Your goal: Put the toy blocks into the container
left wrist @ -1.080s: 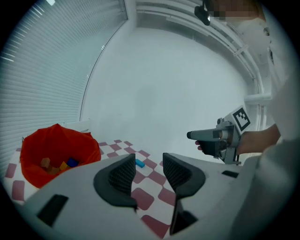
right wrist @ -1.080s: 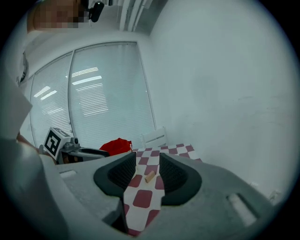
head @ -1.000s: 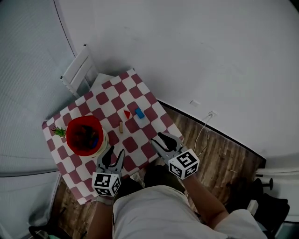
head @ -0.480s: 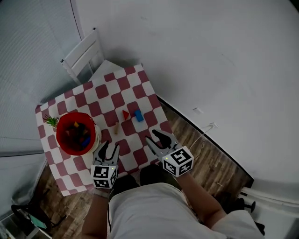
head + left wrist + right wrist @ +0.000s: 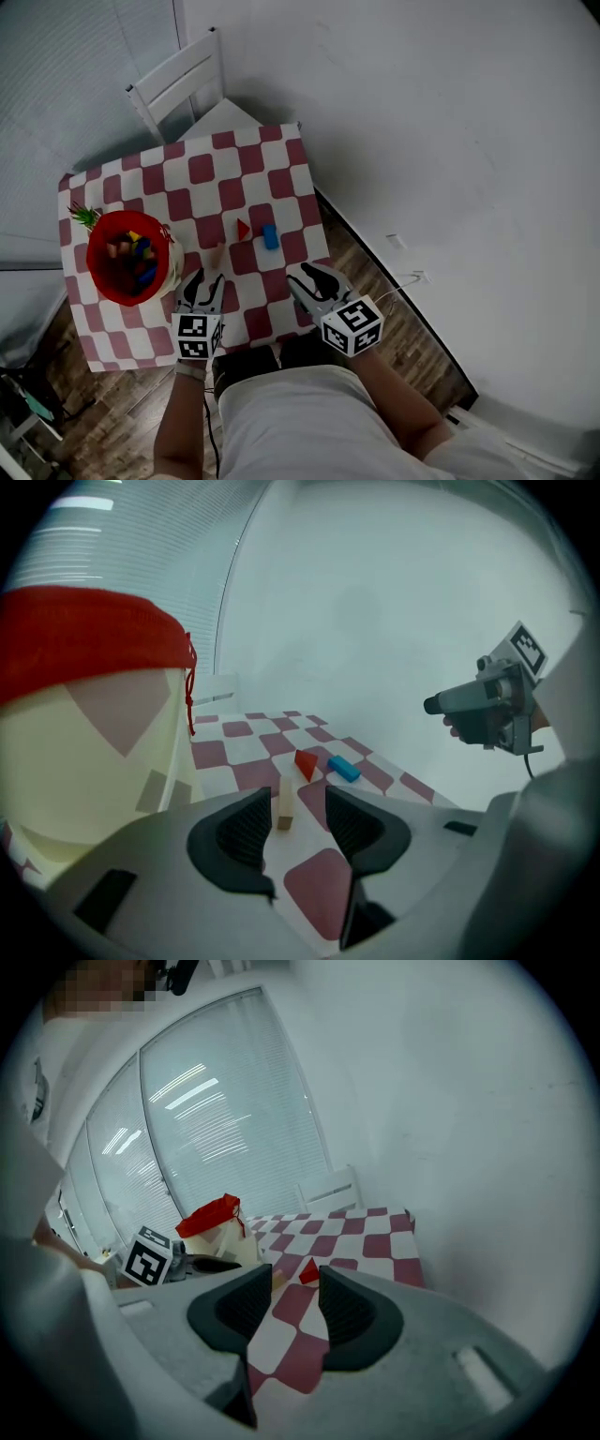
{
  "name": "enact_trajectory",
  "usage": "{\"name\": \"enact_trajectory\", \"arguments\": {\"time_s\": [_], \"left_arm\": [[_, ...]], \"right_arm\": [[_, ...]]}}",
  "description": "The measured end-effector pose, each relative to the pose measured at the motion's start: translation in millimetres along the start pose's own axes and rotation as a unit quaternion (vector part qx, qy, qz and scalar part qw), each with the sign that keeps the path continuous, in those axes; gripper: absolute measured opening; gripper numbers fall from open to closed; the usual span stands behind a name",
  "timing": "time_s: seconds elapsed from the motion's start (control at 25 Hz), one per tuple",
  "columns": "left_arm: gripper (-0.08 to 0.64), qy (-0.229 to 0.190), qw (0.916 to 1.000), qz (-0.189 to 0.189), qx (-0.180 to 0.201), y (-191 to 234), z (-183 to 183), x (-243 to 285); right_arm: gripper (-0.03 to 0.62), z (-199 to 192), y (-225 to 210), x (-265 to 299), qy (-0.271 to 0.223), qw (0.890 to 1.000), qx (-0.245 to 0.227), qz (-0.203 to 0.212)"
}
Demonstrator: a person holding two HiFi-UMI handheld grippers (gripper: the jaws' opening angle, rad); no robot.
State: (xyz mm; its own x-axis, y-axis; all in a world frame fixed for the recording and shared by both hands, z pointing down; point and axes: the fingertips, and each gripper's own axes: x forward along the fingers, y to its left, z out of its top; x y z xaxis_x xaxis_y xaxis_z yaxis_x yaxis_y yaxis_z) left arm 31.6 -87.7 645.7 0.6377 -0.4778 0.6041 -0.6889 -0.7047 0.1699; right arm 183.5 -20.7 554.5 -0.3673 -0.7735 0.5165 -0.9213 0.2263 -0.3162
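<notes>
A red-rimmed container [image 5: 94,272] with several blocks inside stands at the table's left; it fills the left of the left gripper view [image 5: 89,733]. On the checkered cloth lie a wooden block [image 5: 217,255], a red triangle [image 5: 243,229] and a blue block [image 5: 270,236]. My left gripper [image 5: 202,279] is open just short of the wooden block [image 5: 285,806], which shows ahead between the jaws. The right gripper [image 5: 312,275] is open over the table's near right edge, with nothing in it. The red triangle [image 5: 308,1271] lies ahead of it.
A white chair [image 5: 178,82] stands behind the table [image 5: 202,169]. A green sprig [image 5: 83,217] lies beside the container. A white wall rises close to the right, with wooden floor [image 5: 375,281] below the table's right edge.
The head view has swung, so the table sits further left and higher. My left gripper has moved forward toward the wooden block. Both grippers have stayed open.
</notes>
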Motion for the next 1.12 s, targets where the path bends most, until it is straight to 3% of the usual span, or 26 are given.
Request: {"name": "enact_trajectory", "arguments": {"time_s": [0.4, 0.8, 1.12], "left_arm": [[0.161, 0.027, 0.9976, 0.063, -0.013, 11, -17, 40], [0.138, 0.045, 0.9935, 0.102, -0.02, 21, -31, 55], [0.066, 0.043, 0.9943, 0.097, -0.01, 21, -27, 59]], "right_arm": [[0.161, -8, -35, -2, 0.034, 0.999, -0.015, 0.024], [0.161, -14, -55, -13, 0.043, 0.999, -0.022, 0.02], [0.161, -13, -52, -15, 0.044, 0.999, -0.027, 0.02]]}}
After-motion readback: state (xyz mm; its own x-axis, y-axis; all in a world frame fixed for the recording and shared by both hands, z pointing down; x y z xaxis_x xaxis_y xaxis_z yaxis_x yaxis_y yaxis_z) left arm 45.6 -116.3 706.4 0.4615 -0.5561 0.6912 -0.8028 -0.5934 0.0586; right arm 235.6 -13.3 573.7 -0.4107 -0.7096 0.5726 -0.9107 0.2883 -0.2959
